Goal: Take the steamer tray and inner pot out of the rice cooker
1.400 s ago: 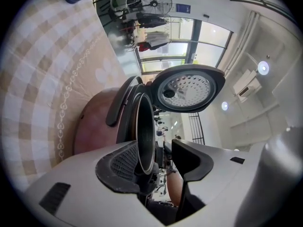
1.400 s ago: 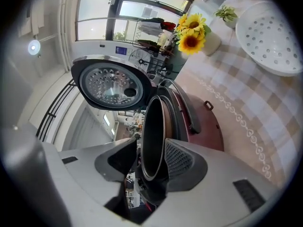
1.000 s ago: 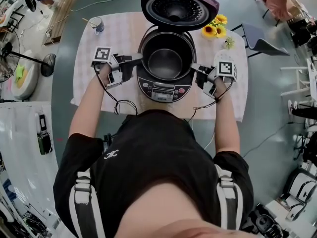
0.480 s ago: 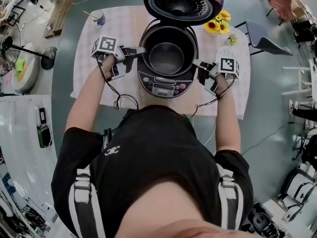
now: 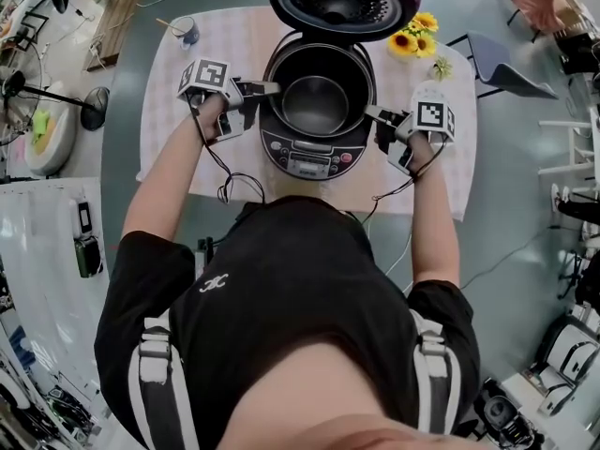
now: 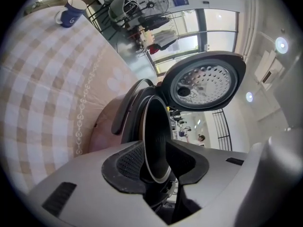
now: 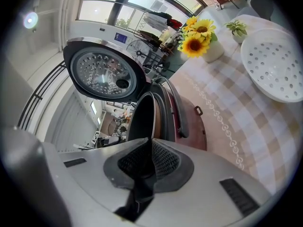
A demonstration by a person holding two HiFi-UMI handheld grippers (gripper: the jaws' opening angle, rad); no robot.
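Observation:
The rice cooker stands mid-table with its lid swung up. The dark inner pot sits inside it. My left gripper is at the pot's left rim. Its jaws have just been closing, and the rim runs between the pads with a small gap still showing. My right gripper is shut on the pot's right rim, with its pads pinched together. The white perforated steamer tray lies on the cloth to the right of the cooker.
A checked cloth covers the table. A blue mug stands at the far left corner. Sunflowers and a small plant stand at the far right. A chair is past the right edge, a fan on the floor at left.
My left gripper has tilted and edged in over the pot's left rim, and its jaws have narrowed. The right gripper has kept its hold on the right rim.

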